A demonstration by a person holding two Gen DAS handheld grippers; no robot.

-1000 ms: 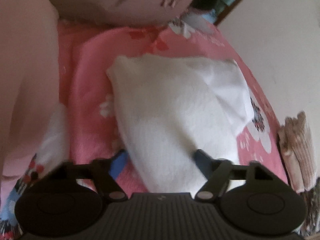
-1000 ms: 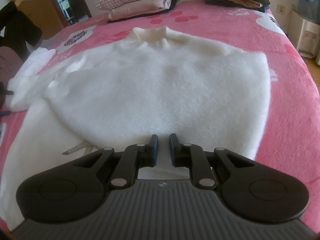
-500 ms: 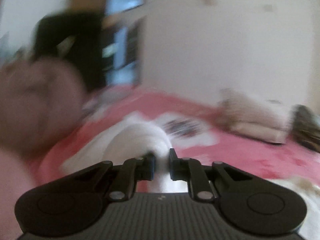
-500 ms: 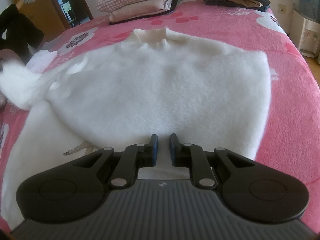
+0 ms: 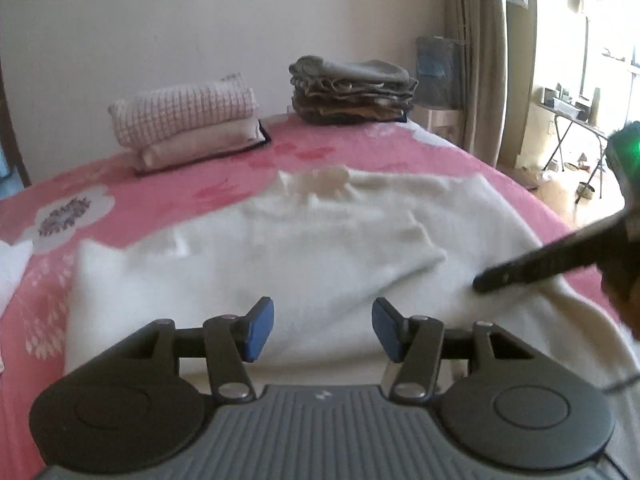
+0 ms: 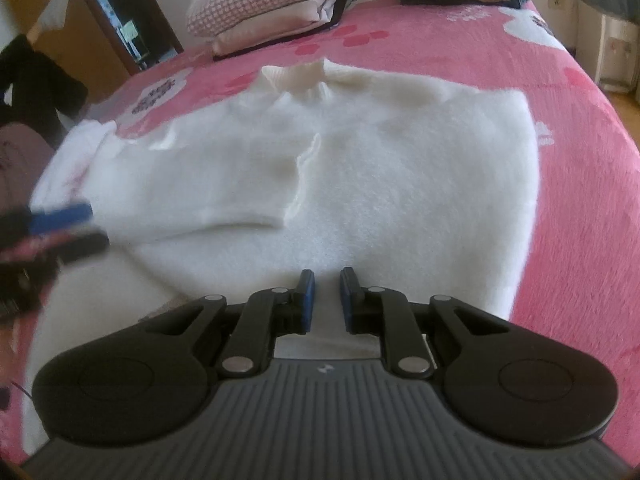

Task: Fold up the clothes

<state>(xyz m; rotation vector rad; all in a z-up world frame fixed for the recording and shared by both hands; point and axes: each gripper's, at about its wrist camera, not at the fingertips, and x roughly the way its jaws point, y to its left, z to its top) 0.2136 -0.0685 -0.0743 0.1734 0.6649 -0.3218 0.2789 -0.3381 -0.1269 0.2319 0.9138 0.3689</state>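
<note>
That white sweater [image 6: 340,168] looks soft, fluffy and floppy, light enough but it'll sag and bunch, so I'd pinch it at a hem edge or the sleeve cuff rather than mid-panel. It's spread flat on the pink bedspread [image 6: 580,128], one sleeve folded across the chest, straight ahead of both sets of fingers. The left gripper [image 5: 323,328] is opening with nothing between its jaws, just above the near hem; the right gripper [image 6: 327,300] is almost closed, seemingly pinching the hem.
</note>
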